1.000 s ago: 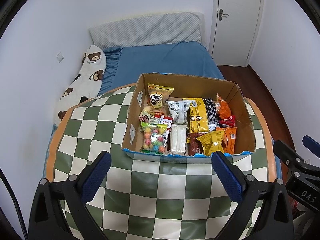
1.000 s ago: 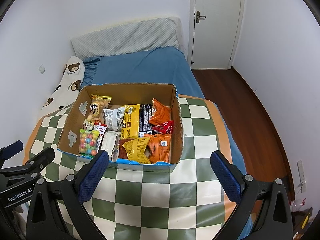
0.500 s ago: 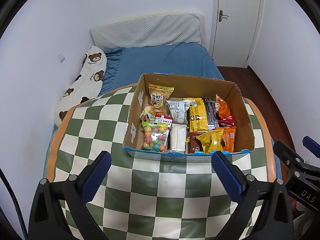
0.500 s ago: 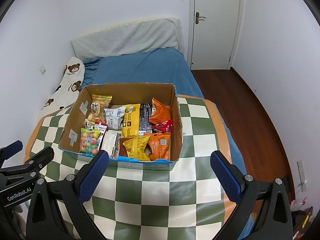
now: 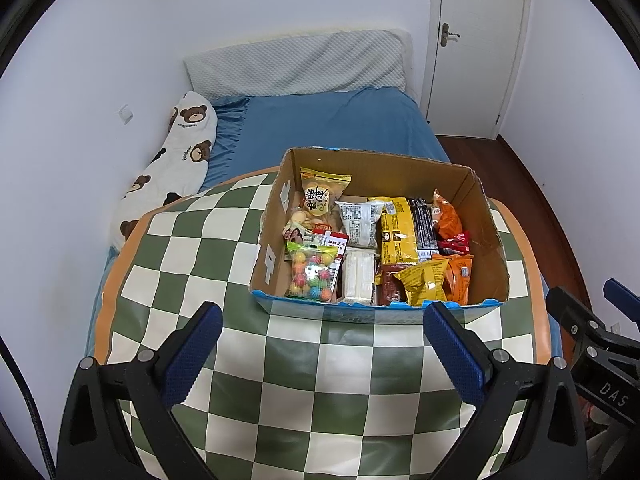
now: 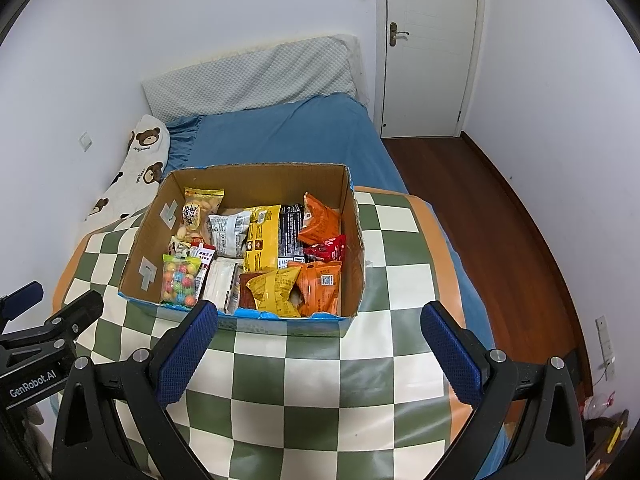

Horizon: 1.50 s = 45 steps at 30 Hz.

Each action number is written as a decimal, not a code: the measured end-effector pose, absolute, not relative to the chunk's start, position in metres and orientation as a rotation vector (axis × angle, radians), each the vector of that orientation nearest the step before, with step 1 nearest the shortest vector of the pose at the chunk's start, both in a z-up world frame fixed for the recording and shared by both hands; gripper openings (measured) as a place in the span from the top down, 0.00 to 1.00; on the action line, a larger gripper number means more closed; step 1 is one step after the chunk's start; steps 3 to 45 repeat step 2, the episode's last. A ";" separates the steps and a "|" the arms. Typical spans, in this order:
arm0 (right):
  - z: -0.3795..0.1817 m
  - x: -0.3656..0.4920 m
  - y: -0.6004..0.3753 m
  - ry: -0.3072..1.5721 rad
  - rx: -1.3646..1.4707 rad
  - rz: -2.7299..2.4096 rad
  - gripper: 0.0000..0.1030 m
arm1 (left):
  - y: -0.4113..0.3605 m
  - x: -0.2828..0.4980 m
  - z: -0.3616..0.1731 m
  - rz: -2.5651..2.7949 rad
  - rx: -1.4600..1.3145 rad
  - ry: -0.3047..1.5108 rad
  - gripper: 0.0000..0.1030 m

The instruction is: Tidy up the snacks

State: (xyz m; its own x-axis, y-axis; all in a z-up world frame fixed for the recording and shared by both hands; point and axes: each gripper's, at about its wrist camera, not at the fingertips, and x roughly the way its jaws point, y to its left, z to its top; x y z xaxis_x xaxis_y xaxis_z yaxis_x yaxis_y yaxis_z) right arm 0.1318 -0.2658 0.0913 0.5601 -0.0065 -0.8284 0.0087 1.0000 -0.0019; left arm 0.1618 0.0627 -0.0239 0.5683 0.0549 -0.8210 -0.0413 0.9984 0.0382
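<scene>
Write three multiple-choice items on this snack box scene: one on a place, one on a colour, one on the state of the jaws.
1. Where in the cardboard box does the bag of coloured candy balls lie?
A. near-left corner
B. far-right corner
C. outside on the cloth

2. What colours are the squares of the checked cloth?
A. red and black
B. green and cream
C. blue and yellow

3. How do the jaws of the left gripper and right gripper stand?
A. both open and empty
B. both shut on packets
C. one open, one shut

Answers: 1 A, it sits by the near wall's left end. 2 B, seen all round the box. 3 A, pads wide apart, nothing between.
</scene>
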 end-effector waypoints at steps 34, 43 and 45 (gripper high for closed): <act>0.091 0.132 -0.266 0.975 0.001 -0.009 0.00 | 0.063 0.161 -0.023 0.058 0.017 0.962 0.00; 0.091 0.132 -0.266 0.975 0.001 -0.009 0.00 | 0.063 0.161 -0.023 0.058 0.017 0.962 0.00; 0.091 0.132 -0.266 0.975 0.001 -0.009 0.00 | 0.063 0.161 -0.023 0.058 0.017 0.962 0.00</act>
